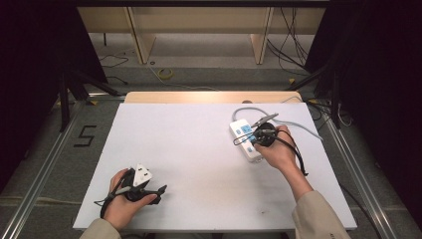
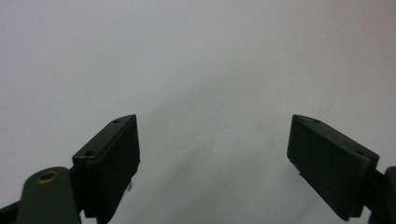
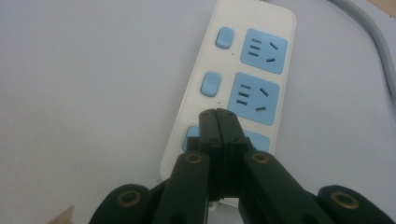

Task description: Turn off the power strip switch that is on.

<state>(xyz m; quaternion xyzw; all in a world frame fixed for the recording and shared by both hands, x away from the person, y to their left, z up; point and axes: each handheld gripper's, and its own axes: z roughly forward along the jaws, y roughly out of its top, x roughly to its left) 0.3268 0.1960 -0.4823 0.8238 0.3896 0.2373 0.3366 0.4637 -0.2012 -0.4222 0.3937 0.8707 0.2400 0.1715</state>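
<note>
High view: A white tabletop (image 1: 199, 164) carries a white power strip (image 1: 245, 139) with blue sockets, lying near the right edge and closer to the far edge than the near one. Its grey cable (image 1: 293, 122) leaves the far end and curves toward the far right corner. The right hand (image 1: 278, 152) holds the right gripper (image 1: 249, 137) directly over the strip, jaws pointing toward the left edge. The left hand (image 1: 124, 201) holds the left gripper (image 1: 161, 191) at the near left corner, low over the tabletop, well apart from the strip. A grey three-cornered plate (image 1: 142, 175) sits on top of the left gripper.

Left gripper view: The left gripper (image 2: 212, 158) has its jaws wide apart with nothing between them. Bare white tabletop (image 2: 196, 60) lies behind them.

Right gripper view: The right gripper (image 3: 218, 122) has its jaws pressed together, gripping nothing. The tips lie over the power strip (image 3: 205, 65) between the second and third socket positions; contact with the surface cannot be determined. Two blue switches (image 3: 212, 84) and two full blue sockets (image 3: 254, 95) are visible beyond the tips. The grey cable (image 3: 373, 44) runs along the upper right.
</note>
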